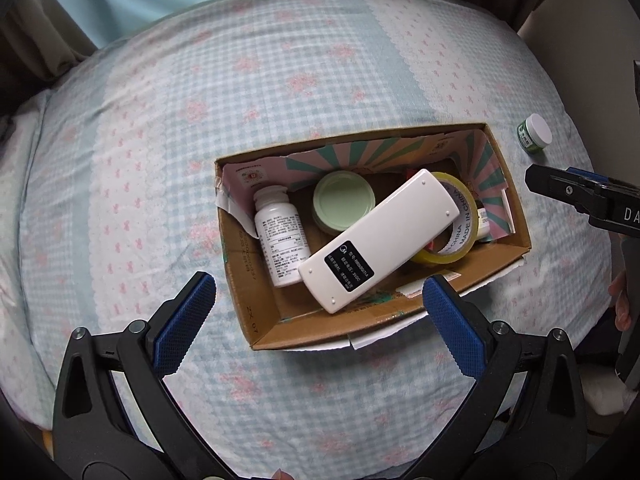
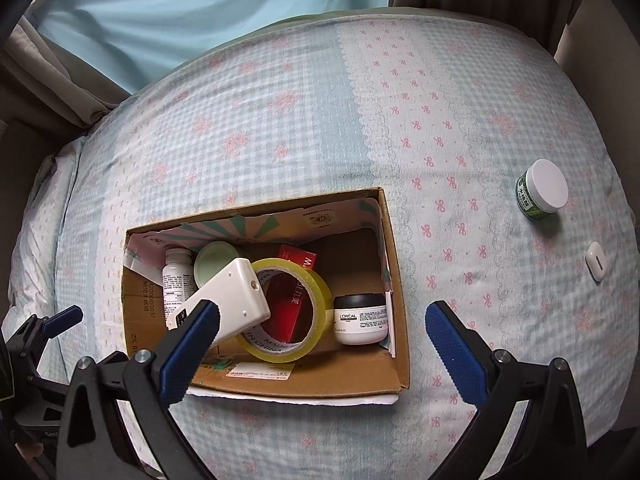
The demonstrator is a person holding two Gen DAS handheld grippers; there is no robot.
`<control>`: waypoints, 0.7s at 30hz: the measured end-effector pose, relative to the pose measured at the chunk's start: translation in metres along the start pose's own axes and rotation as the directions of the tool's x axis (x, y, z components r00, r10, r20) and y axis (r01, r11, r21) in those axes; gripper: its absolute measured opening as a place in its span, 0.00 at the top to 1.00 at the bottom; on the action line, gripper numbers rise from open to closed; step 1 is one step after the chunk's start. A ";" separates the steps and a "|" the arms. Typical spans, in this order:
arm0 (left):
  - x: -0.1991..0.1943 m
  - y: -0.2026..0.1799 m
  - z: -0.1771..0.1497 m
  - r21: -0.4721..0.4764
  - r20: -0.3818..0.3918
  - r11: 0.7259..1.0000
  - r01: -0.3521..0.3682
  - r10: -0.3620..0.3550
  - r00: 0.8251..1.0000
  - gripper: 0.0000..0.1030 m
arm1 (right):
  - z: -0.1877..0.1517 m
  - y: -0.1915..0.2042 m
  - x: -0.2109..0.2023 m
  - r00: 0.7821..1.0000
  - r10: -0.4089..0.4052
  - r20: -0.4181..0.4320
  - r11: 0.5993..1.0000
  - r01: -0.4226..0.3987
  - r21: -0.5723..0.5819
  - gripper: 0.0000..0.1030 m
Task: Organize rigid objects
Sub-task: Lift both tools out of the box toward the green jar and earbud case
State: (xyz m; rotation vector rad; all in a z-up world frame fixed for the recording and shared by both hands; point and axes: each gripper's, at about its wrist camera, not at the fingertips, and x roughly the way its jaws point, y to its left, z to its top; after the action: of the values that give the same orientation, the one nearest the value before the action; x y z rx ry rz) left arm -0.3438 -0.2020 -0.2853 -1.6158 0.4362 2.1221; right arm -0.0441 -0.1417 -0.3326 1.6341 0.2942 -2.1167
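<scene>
Left wrist view: remote [image 1: 380,240] lies in box [image 1: 256,320], between left claw's [image 1: 320,320] spread, empty fingers.

Right tongs [image 2: 322,338] wide apart above cardboard box [image 2: 394,280]; remote [image 2: 230,300] atop tape roll [image 2: 298,312].

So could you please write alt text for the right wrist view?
An open cardboard box on a bed holds a remote, tape roll, bottle and jars. A green jar sits outside, right.
</scene>
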 end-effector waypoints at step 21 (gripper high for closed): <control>-0.093 -0.101 0.018 -0.060 0.229 0.998 -0.034 0.047 0.972 0.00 | -0.029 -0.102 -0.138 0.974 -0.105 0.203 0.994 0.107 0.000 0.00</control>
State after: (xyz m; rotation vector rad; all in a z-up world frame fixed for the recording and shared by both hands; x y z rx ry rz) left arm -0.2855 -0.1212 -0.1893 -1.3768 0.3397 2.3369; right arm -0.0399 -0.0097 -0.2191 1.4098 0.3327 -2.3351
